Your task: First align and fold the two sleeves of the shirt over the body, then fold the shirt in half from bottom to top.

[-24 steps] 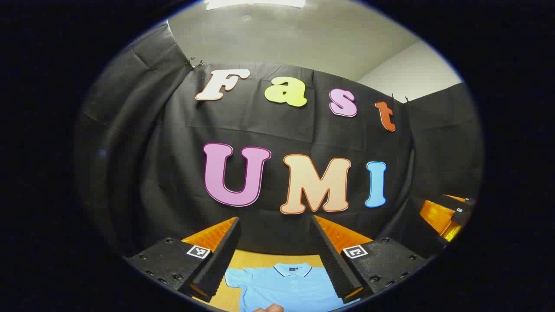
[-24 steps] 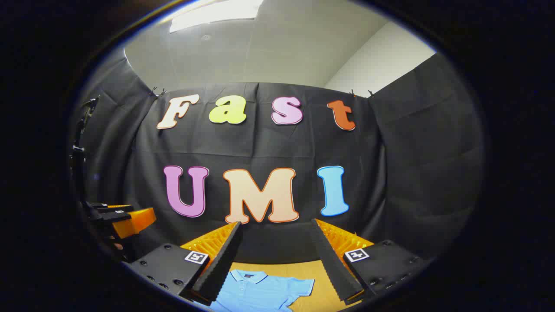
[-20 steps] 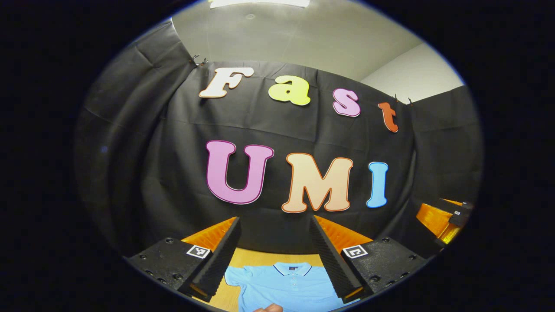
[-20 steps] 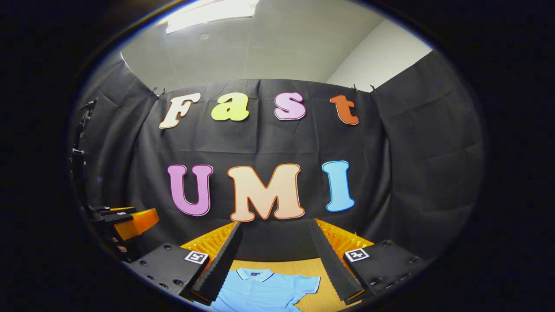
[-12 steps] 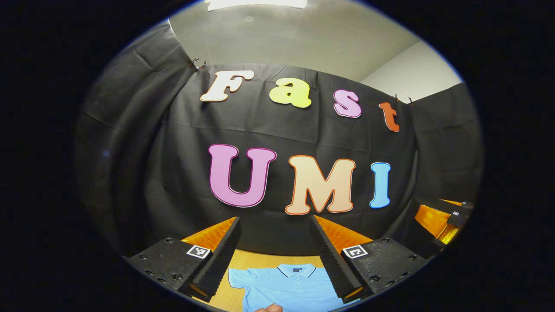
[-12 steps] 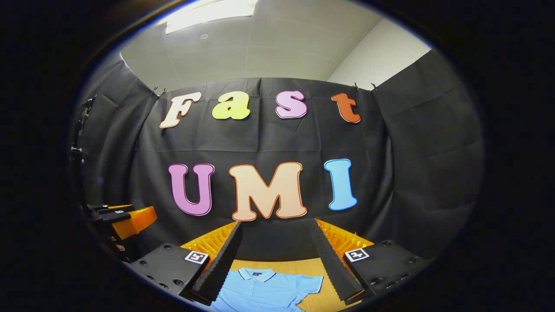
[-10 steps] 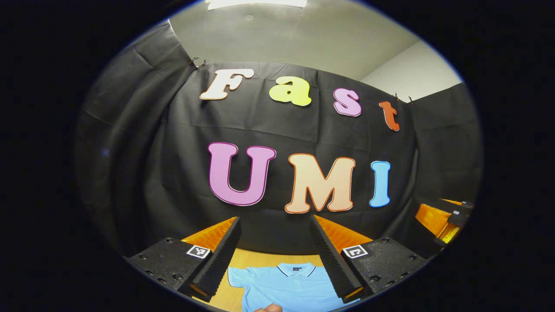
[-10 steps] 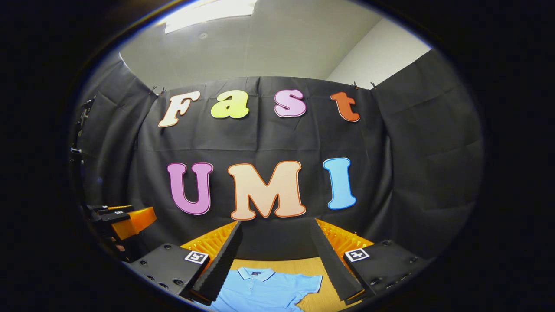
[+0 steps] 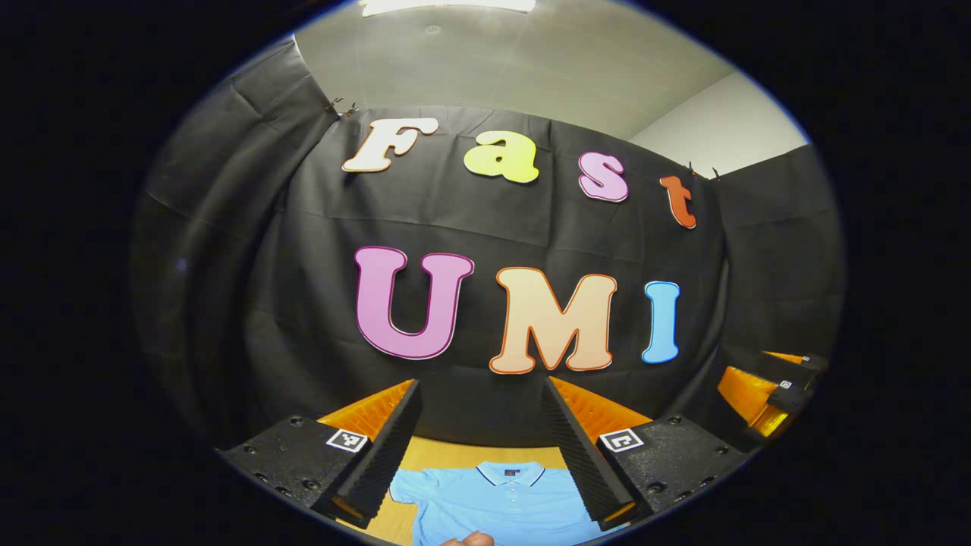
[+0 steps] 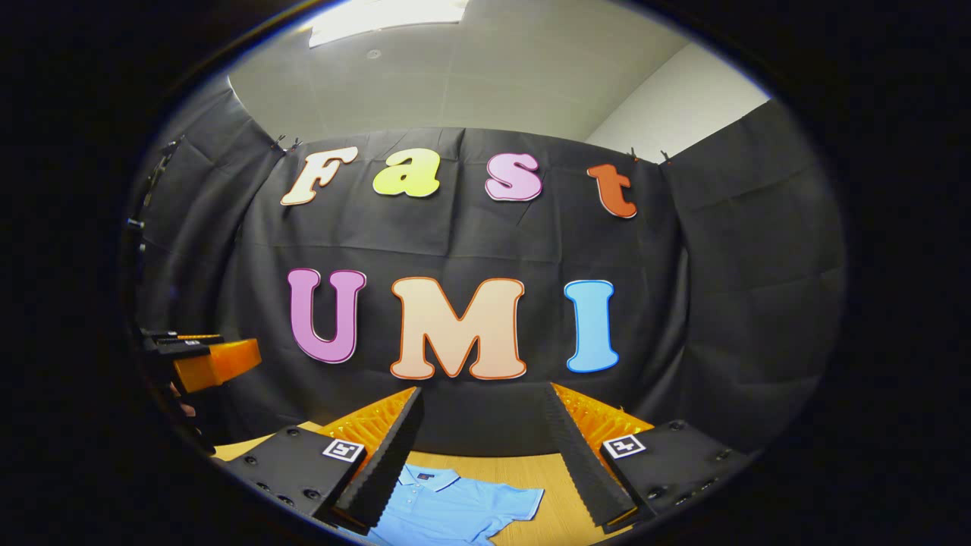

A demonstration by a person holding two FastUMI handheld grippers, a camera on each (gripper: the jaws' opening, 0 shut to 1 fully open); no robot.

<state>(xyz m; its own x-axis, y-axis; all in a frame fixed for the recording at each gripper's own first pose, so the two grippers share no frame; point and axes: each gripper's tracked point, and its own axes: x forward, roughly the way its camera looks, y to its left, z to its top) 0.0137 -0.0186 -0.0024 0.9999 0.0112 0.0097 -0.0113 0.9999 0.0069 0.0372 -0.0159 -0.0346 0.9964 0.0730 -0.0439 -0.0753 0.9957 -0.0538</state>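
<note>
A light blue polo shirt (image 9: 501,504) lies flat on a wooden table (image 9: 447,453), collar toward the booth wall, its sleeves spread out. My left gripper (image 9: 479,455) hangs open well above the shirt's collar area with nothing between its fingers. In the right gripper view the same shirt (image 10: 455,508) shows its right sleeve (image 10: 523,500) spread out. My right gripper (image 10: 482,459) is open too, held above the shirt and empty. The left gripper (image 10: 205,360) shows at the left edge of the right gripper view. The right gripper (image 9: 766,383) shows at the right edge of the left gripper view.
The black cloth wall stands close behind the table (image 10: 554,474). A fingertip (image 9: 470,540) pokes in at the bottom of the left gripper view. A dark stand (image 10: 144,227) rises at the far left of the right gripper view.
Both grippers have drifted slightly. The right gripper view has tilted down a little, showing more of the table at the left. Both stay open and above the shirt.
</note>
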